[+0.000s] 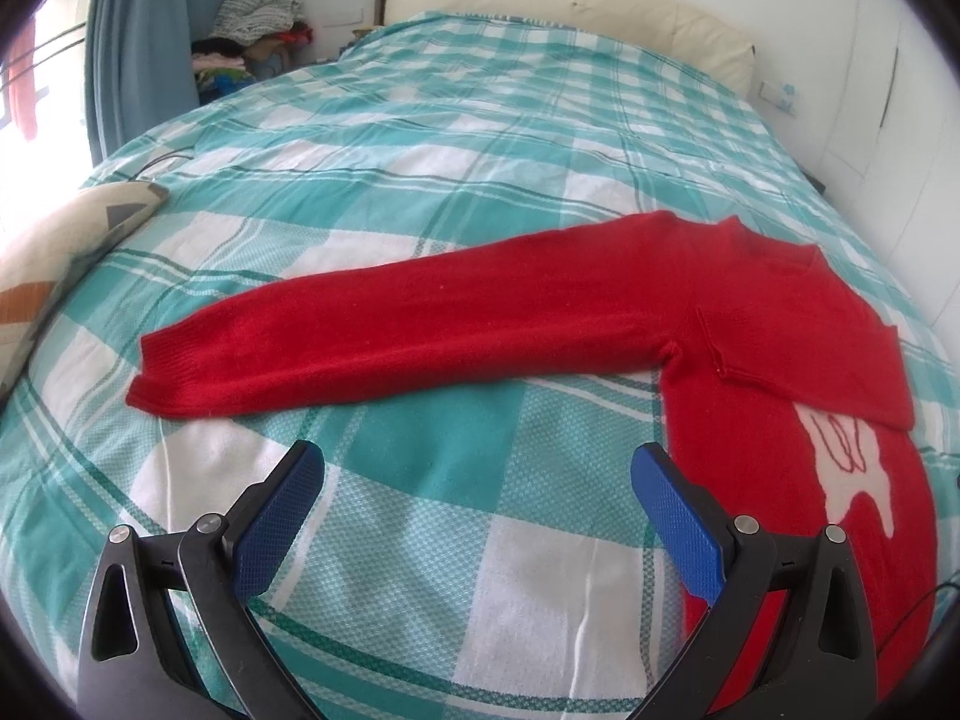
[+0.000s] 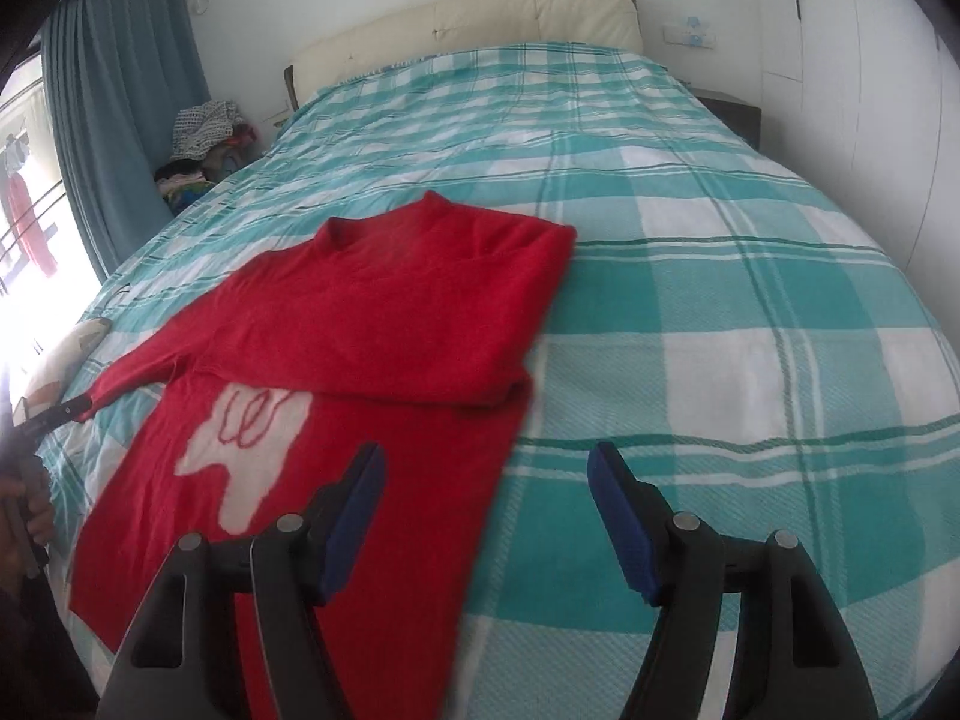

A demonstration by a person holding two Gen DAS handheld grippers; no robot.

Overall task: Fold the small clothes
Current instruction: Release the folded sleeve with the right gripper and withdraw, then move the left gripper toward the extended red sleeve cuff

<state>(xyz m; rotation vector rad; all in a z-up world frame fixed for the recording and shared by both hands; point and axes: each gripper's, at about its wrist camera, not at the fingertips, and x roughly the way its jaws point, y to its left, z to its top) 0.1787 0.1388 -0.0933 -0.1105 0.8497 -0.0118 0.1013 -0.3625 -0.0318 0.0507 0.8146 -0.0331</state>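
Observation:
A small red sweater (image 1: 780, 324) with a white figure on its front (image 1: 852, 468) lies flat on the bed. Its left sleeve (image 1: 390, 324) stretches out to the left. In the right wrist view the sweater (image 2: 384, 312) has its right sleeve folded across the chest (image 2: 420, 360). My left gripper (image 1: 477, 468) is open and empty, just in front of the outstretched sleeve. My right gripper (image 2: 486, 468) is open and empty, over the sweater's right edge. The left gripper's tip (image 2: 60, 411) shows at the far left of the right wrist view.
The bed has a teal and white checked cover (image 1: 420, 540) and a cream headboard (image 1: 570, 6). A patterned pillow (image 1: 54, 252) lies at the left edge. A pile of clothes (image 1: 258, 18) sits beside blue curtains (image 1: 144, 30). A dark nightstand (image 2: 729, 111) stands right of the bed.

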